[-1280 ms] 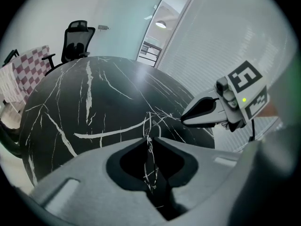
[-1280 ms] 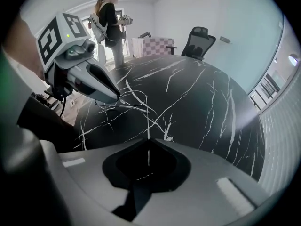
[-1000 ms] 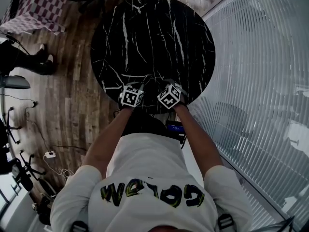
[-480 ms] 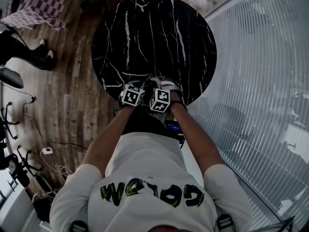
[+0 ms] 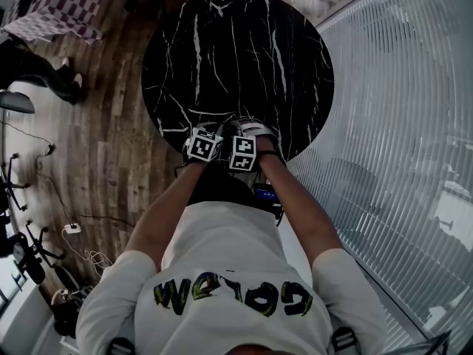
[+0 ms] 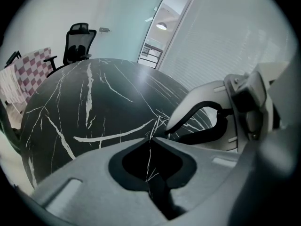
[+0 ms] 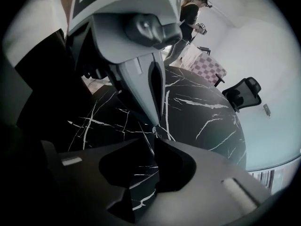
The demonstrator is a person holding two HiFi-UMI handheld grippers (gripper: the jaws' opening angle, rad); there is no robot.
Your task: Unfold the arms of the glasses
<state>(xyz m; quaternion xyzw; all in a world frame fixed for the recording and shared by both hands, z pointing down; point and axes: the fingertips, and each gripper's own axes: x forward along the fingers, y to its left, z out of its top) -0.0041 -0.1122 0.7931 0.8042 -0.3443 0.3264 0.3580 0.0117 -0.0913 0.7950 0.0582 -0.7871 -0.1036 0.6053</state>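
Observation:
The glasses are a thin wire frame, showing only as a fine wire low over the black marble table near its front edge. My left gripper has just been closing and is shut on that wire. The same wire runs slantwise through the narrow gap of my right gripper. Its jaws have just been closing and stand a little apart, not pressing the wire. The left gripper's tips hang right above them. In the head view both grippers are side by side and hide the glasses.
A black office chair and a checked cloth stand beyond the table's far left. A person stands further back. A slatted glass wall runs along the right. The floor on the left is wood.
My right gripper has moved left up against the left gripper and rolled, its marker cube now facing differently. The left gripper has stayed where it was.

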